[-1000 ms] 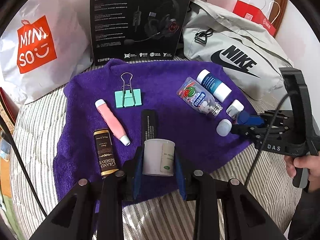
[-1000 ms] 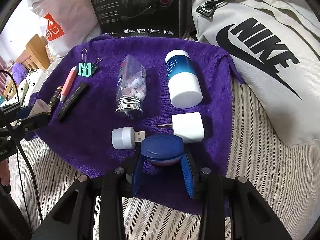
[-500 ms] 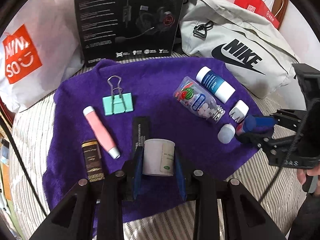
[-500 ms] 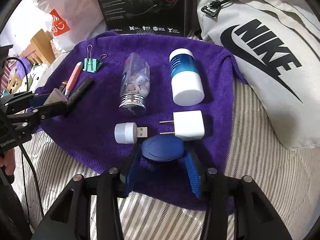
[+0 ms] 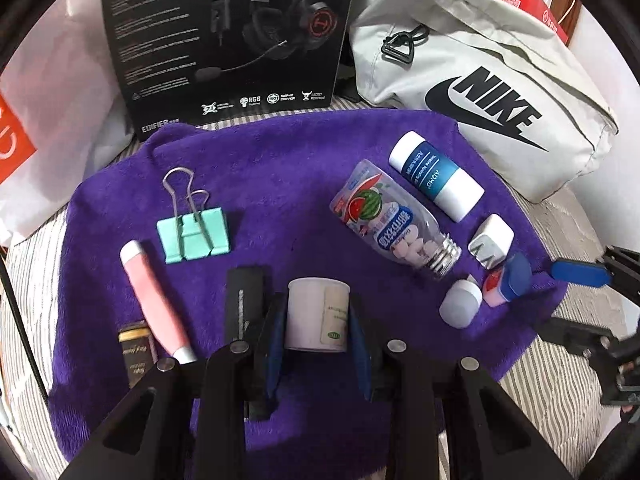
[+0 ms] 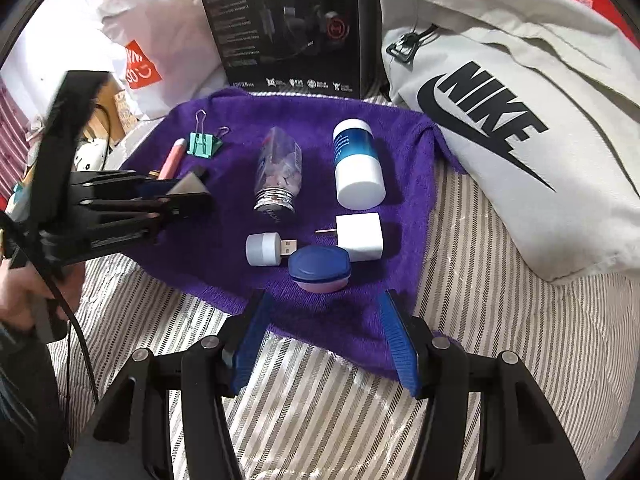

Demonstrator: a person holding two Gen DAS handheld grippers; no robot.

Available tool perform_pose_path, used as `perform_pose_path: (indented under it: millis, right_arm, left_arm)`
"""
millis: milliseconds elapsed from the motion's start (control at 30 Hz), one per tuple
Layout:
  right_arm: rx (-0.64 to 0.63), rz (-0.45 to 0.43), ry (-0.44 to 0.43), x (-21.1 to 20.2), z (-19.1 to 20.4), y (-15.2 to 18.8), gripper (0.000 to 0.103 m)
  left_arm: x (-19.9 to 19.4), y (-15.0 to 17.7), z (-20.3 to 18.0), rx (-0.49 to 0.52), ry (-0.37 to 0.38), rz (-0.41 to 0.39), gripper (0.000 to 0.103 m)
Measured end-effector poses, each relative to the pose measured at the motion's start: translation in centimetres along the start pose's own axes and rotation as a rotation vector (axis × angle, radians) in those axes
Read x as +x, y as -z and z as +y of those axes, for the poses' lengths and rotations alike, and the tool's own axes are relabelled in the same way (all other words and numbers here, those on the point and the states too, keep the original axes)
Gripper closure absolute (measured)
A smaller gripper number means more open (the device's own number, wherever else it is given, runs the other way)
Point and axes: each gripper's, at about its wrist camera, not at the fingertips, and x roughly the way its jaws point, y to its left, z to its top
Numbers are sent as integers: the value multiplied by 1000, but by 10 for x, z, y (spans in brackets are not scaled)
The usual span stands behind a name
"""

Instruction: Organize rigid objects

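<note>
My left gripper (image 5: 318, 334) is shut on a white cylindrical jar (image 5: 316, 314) above the near part of the purple towel (image 5: 280, 184). My right gripper (image 6: 326, 336) is open and empty, just in front of a small blue-lidded pink jar (image 6: 320, 268) that rests on the towel by a white charger plug (image 6: 360, 234) and a USB night light (image 6: 266, 248). In the left wrist view lie a candy bottle (image 5: 394, 222), a blue and white bottle (image 5: 436, 176), a teal binder clip (image 5: 194, 234), a pink tube (image 5: 154, 294), a black stick (image 5: 244, 296) and a dark gold-labelled tube (image 5: 136, 354).
The towel lies on a striped bed cover (image 6: 340, 420). A grey Nike bag (image 6: 520, 120) lies at the right. A black headset box (image 5: 228, 36) stands behind the towel, and a white Miniso bag (image 5: 44, 112) sits at the left.
My right gripper opened and let go of the blue-lidded jar, which now rests on the towel, and drew back toward me. My left gripper moved forward over the towel, still holding the white jar.
</note>
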Motion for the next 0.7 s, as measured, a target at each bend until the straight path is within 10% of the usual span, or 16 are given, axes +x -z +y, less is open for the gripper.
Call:
perform_pose_path:
  millis: [433,700]
  right_arm:
    - [79,-55,-48,-13,-3,26,40]
    - [193,-42,-87,-15,-15,46,39]
  left_arm:
    - [13,-9,-14,56,-57,-1,74]
    - [5,6,-30,79,-64,-4,54]
